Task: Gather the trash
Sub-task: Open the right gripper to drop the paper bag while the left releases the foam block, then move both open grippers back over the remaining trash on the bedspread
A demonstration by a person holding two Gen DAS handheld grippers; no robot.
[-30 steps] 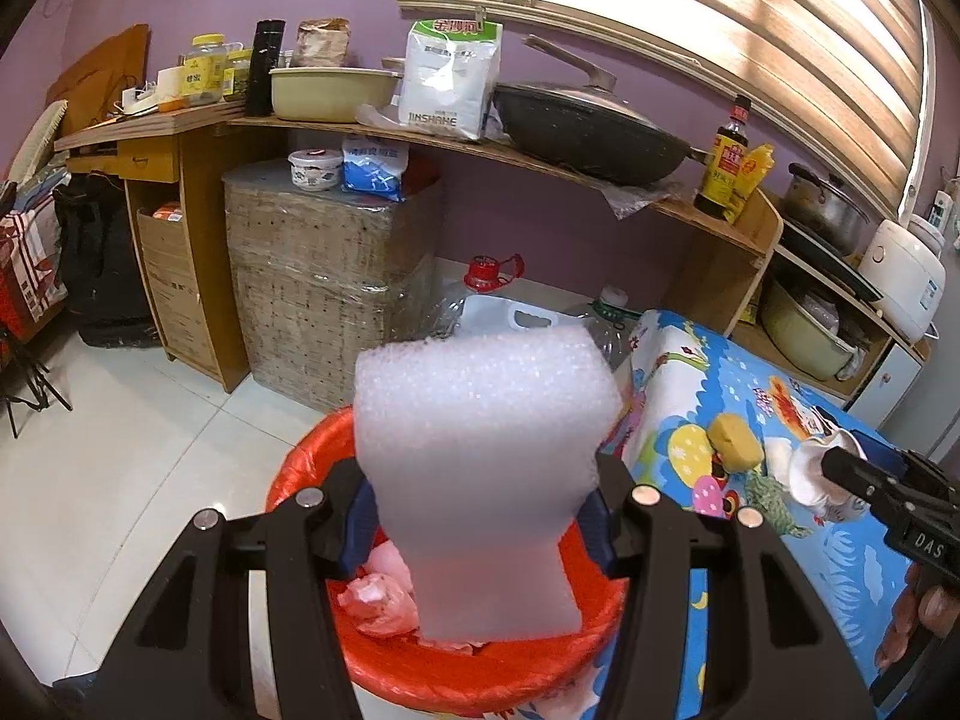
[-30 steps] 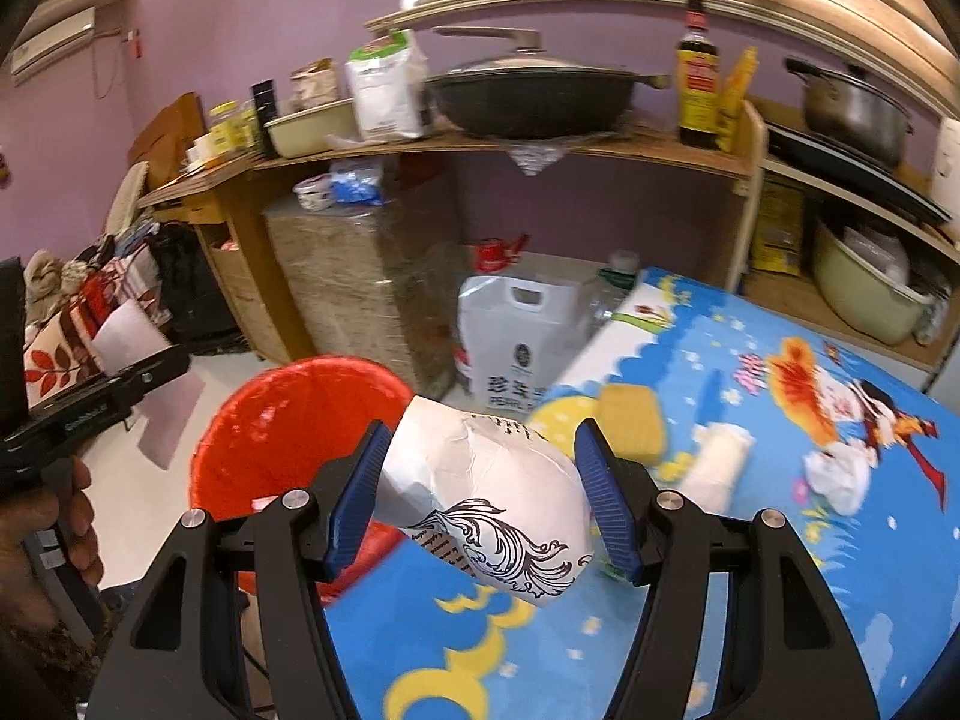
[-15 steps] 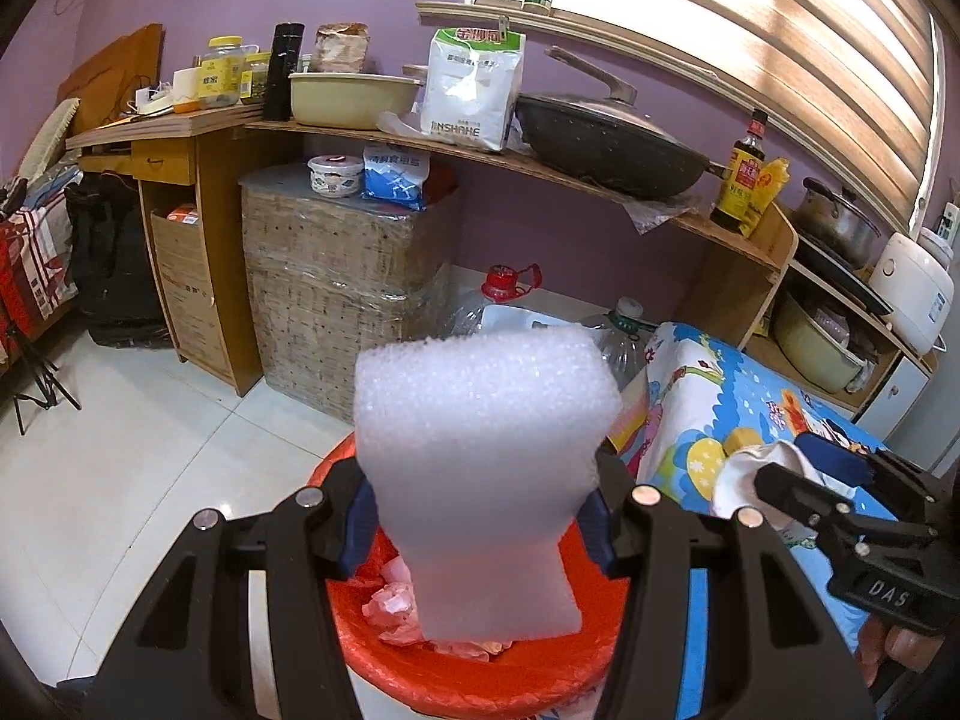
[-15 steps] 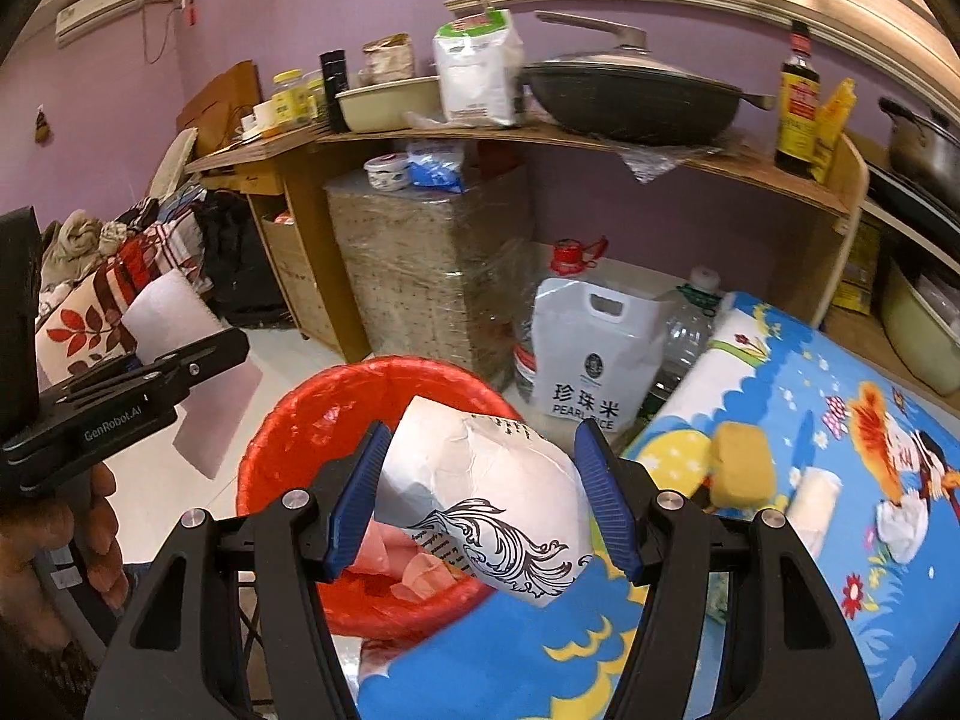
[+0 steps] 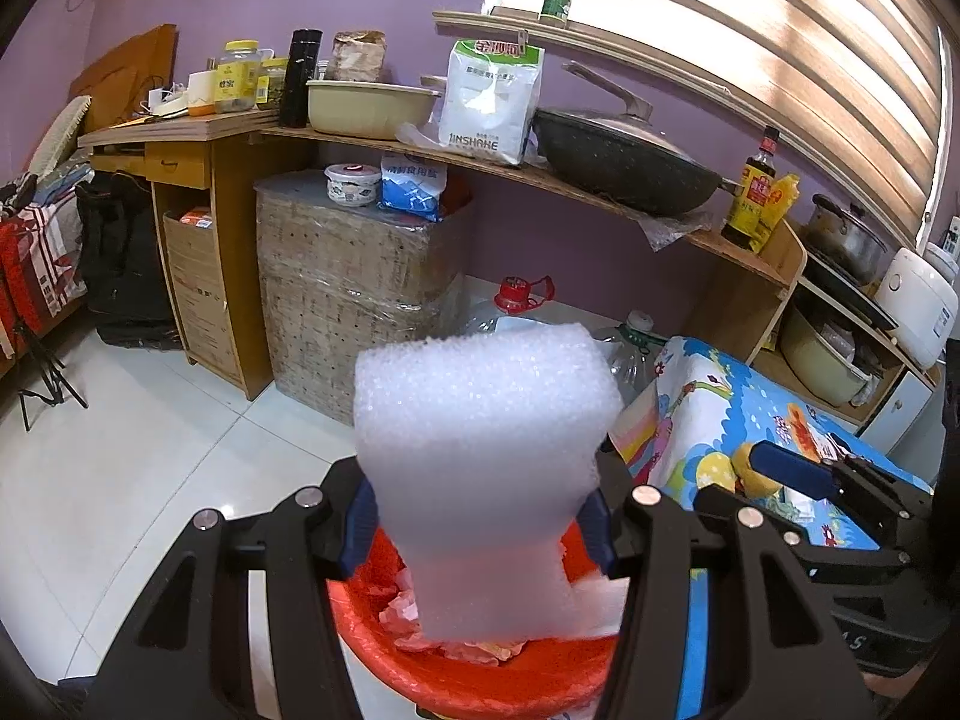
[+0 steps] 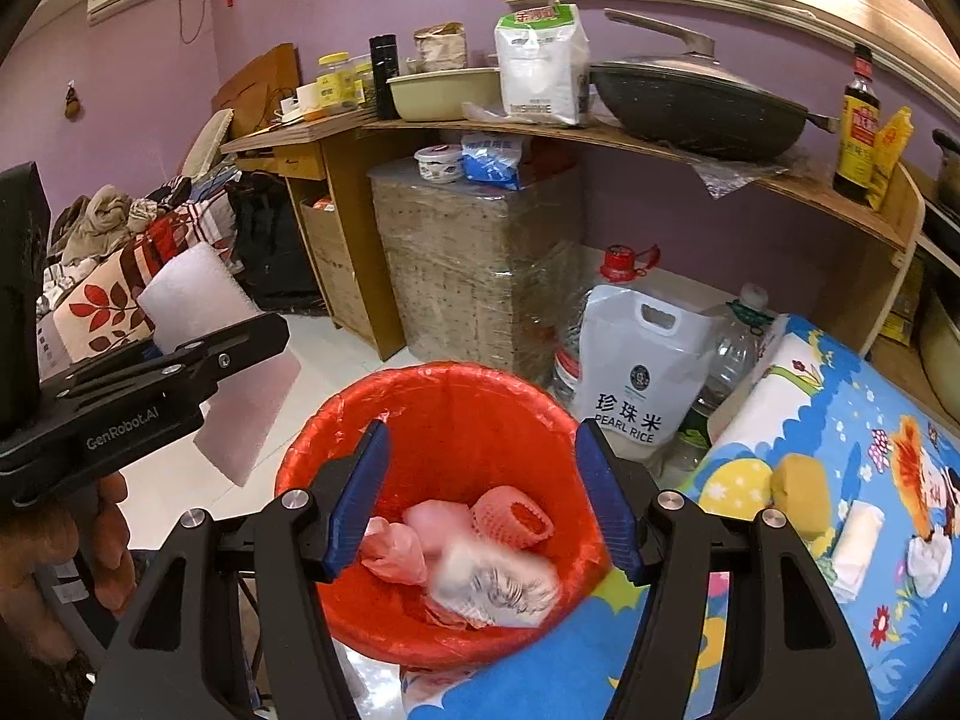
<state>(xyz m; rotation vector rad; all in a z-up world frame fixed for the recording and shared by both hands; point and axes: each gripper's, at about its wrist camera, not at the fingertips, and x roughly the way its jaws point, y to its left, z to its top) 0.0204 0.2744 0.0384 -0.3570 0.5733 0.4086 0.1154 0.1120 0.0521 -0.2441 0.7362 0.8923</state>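
My left gripper point(image 5: 477, 522) is shut on a thick white foam block point(image 5: 486, 450) and holds it upright over the near rim of the red-lined trash bin point(image 5: 456, 678). In the right wrist view the same gripper point(image 6: 180, 360) and foam block point(image 6: 192, 288) sit left of the bin point(image 6: 444, 375). My right gripper point(image 6: 481, 429) hangs open above the bin with nothing between its blue pads. Below it a crumpled white paper bag with black print point(image 6: 498, 582) shows blurred inside the bin, on top of pink trash point(image 6: 444, 522).
A table with a blue cartoon cloth point(image 6: 840, 420) stands right of the bin, bearing a yellow sponge point(image 6: 801, 480) and a white roll point(image 6: 858, 540). A white rice bag point(image 6: 636, 372), bottles and a wrapped box point(image 6: 480, 276) stand behind. White floor tiles lie to the left.
My right gripper swung left from over the table to over the bin. The paper bag left its jaws and now lies in the bin. The left gripper kept its hold on the foam.
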